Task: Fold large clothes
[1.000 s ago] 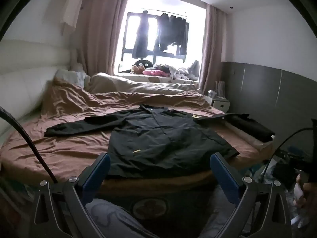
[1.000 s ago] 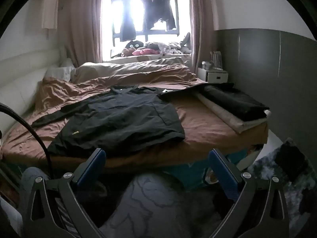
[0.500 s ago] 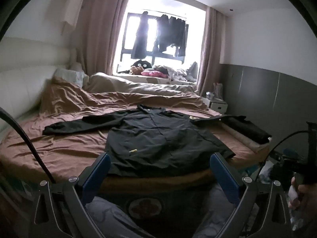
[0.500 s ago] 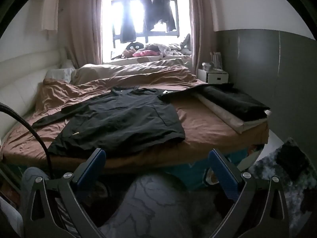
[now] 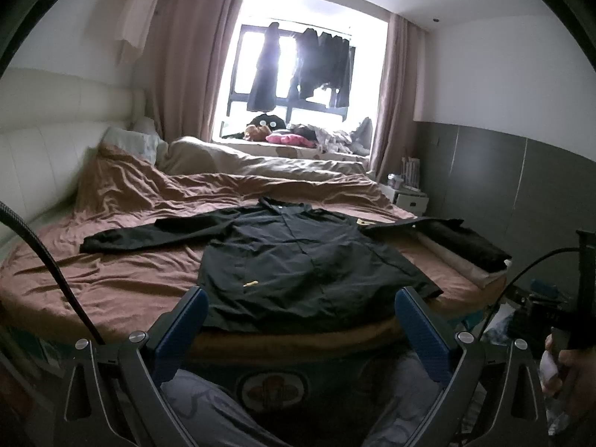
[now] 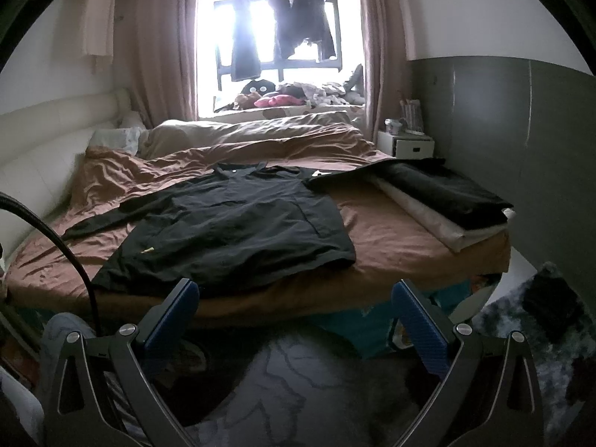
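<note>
Fingers (image 5: 192, 320) of both grippers spread wide, gripping nothing, held short of the bed's near edge.

The left gripper (image 5: 300, 329) and right gripper (image 6: 296, 322) each show blue pads far apart with only air between. The black shirt (image 5: 298, 260) lies flat and face up on the brown bed sheet (image 5: 123, 283), collar toward the window, one sleeve stretched out to the left, hem near the bed's front edge. A folded dark garment (image 6: 443, 190) rests on a pale stack, possibly folded fabric, at the bed's right side.
</note>
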